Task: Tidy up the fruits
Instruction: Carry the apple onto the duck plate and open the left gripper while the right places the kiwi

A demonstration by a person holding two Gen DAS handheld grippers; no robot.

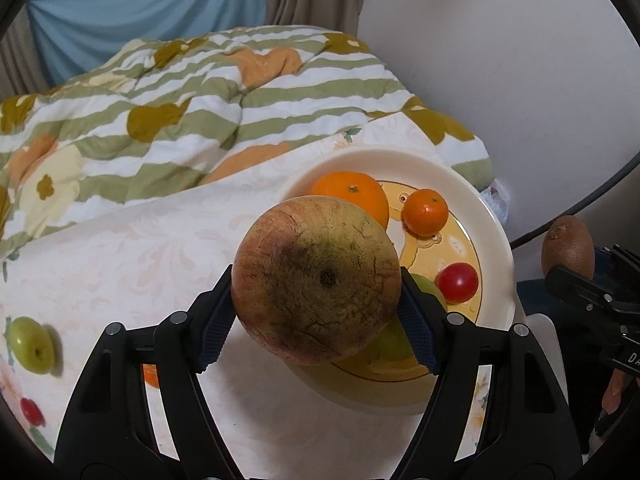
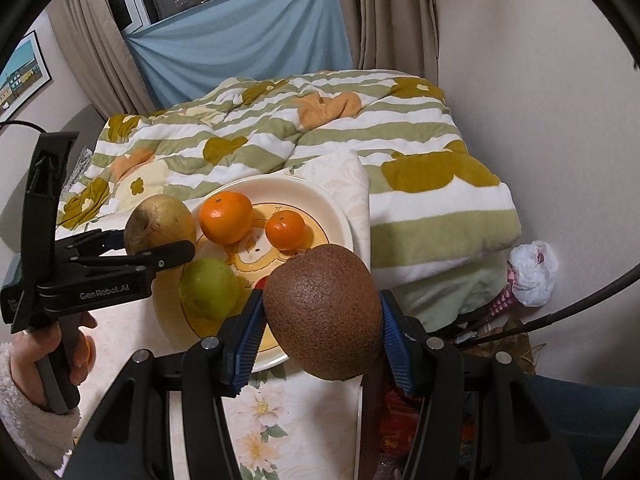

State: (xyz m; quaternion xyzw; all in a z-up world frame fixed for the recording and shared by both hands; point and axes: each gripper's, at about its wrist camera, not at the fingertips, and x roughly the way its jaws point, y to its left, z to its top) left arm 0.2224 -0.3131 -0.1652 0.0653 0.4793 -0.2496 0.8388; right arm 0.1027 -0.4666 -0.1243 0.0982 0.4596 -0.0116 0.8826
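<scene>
My left gripper (image 1: 316, 280) is shut on a large brownish-green round fruit (image 1: 316, 280), held just above the near left rim of a cream plate (image 1: 400, 160) with a yellow cartoon print. The plate holds a big orange (image 1: 352, 196), a small mandarin (image 1: 425, 212), a red tomato (image 1: 457, 282) and a partly hidden green apple (image 1: 430, 288). My right gripper (image 2: 320, 300) is shut on a brown kiwi (image 2: 324, 312), over the plate's (image 2: 280, 182) near right edge. In the right wrist view the left gripper (image 2: 132, 240) enters from the left, a hand on its handle.
A second green apple (image 1: 32, 344), a red fruit (image 1: 32, 412) and a bit of orange fruit (image 1: 150, 374) lie on the white floral cloth (image 1: 140, 260) left of the plate. A green-striped quilt (image 2: 320, 140) is bunched behind. A plastic bag (image 2: 532, 272) sits by the wall at right.
</scene>
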